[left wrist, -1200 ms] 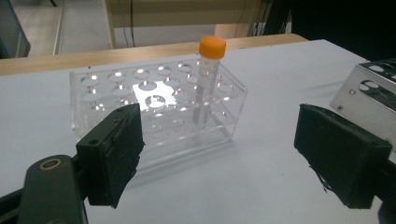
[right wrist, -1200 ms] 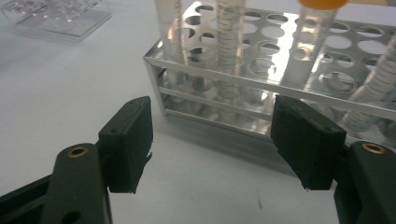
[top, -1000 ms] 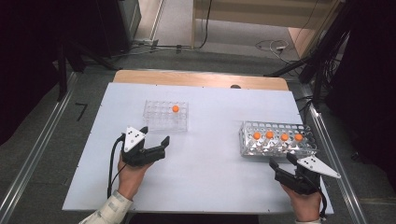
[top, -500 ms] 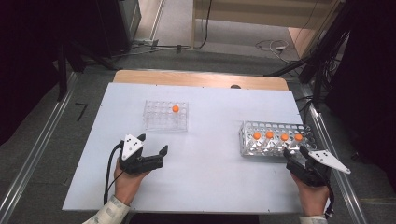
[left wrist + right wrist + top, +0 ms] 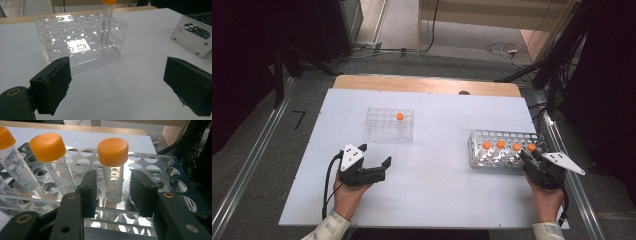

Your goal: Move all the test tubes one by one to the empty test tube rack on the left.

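**Right jaws closing around a capped tube**

Your right gripper (image 5: 113,195) has just been closing its jaws around the rightmost clear plastic tube with an orange cap (image 5: 113,170) in the perforated metal rack (image 5: 507,137), pads not yet touching. Your left gripper (image 5: 373,160) rests on the white table (image 5: 437,190), jaws wide apart and empty, near the clear acrylic rack (image 5: 80,37) holding 1 tube.

Five orange-capped tubes (image 5: 400,116), two racks (image 5: 507,150).

Tube caps (image 5: 113,148): orange. Tube bodies (image 5: 113,183): clear, black scale marks. Metal rack (image 5: 504,149): silver, round-hole pattern. Plastic rack (image 5: 389,125): clear. Table (image 5: 432,190): white, wooden far edge. Gripper jaws: black. Sleeve (image 5: 328,229): pale, patterned.
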A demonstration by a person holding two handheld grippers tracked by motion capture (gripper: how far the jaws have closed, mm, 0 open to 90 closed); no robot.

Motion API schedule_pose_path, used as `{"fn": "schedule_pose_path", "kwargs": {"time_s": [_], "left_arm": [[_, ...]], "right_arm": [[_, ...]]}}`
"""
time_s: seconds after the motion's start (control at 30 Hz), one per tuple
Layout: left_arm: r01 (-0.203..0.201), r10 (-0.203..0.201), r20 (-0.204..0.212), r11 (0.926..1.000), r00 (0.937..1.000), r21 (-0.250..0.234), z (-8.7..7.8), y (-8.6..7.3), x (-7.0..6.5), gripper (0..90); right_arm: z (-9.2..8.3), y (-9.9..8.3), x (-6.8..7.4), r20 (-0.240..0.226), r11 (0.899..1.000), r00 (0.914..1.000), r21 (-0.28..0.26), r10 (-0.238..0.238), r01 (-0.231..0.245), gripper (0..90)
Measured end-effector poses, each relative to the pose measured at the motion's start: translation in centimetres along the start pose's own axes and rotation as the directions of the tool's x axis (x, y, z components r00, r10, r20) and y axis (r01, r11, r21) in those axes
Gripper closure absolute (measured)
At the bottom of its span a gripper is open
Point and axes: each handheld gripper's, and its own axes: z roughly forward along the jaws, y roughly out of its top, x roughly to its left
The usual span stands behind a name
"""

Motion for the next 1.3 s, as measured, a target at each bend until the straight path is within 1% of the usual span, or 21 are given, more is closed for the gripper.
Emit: {"fn": "schedule_pose_path", "kwargs": {"time_s": [0.07,0.13,0.23,0.3,0.37,0.67,0.8,0.93,1.1,1.2,1.3], "left_arm": [[0.0,0.0,0.004,1.0,1.0,-0.001,0.0,0.0,0.0,6.2],[0.003,-0.003,0.008,1.0,1.0,-0.007,0.0,0.0,0.0,5.8],[-0.002,0.002,0.007,0.9999,1.0,-0.013,-0.2,0.1,-0.1,5.7],[-0.005,0.005,0.004,0.9999,1.0,-0.01,-0.2,0.0,-0.1,5.8],[-0.003,0.003,0.006,1.0,1.0,-0.009,-0.2,0.0,-0.1,5.8],[0.003,-0.003,0.009,1.0,1.0,0.0,0.1,-0.1,0.0,5.8],[0.001,-0.001,0.012,1.0,0.9999,-0.003,0.0,-0.1,0.0,6.2],[0.0,0.0,0.011,1.0,0.9999,-0.002,0.0,-0.1,-0.1,6.3],[-0.003,0.003,0.007,1.0,1.0,-0.003,0.0,-0.1,-0.1,6.3],[-0.004,0.004,0.007,1.0,1.0,-0.002,0.0,-0.1,-0.1,6.4],[-0.007,0.007,0.005,1.0,1.0,-0.002,0.0,-0.1,0.0,6.4]], "right_arm": [[0.2,0.0,0.0,-0.001,1.0,1.0,0.003,0.002,-0.002,58.4],[0.3,0.0,0.0,0.002,1.0,1.0,0.002,-0.006,0.006,61.4],[0.4,0.0,0.1,0.004,1.0,0.9999,0.006,-0.009,0.009,65.5],[0.4,0.0,0.1,0.008,1.0,0.9999,0.003,-0.015,0.015,69.1],[0.3,0.0,0.1,0.009,1.0,0.9998,-0.005,-0.015,0.015,70.5],[-0.4,0.6,0.1,0.013,0.999,0.9998,-0.04,-0.015,0.016,71.1],[-0.8,1.0,0.3,0.022,0.998,0.9997,-0.057,-0.015,0.016,71.1],[-1.2,1.4,0.5,0.027,0.997,0.9993,-0.073,-0.025,0.027,71.2],[-2.1,2.1,0.5,0.03,0.993,0.9992,-0.115,-0.026,0.029,71.4],[-2.9,2.4,0.9,0.046,0.988,0.9978,-0.144,-0.047,0.053,71.4],[-3.8,2.7,1.1,0.035,0.986,0.9983,-0.161,-0.047,0.052,71.4]]}}
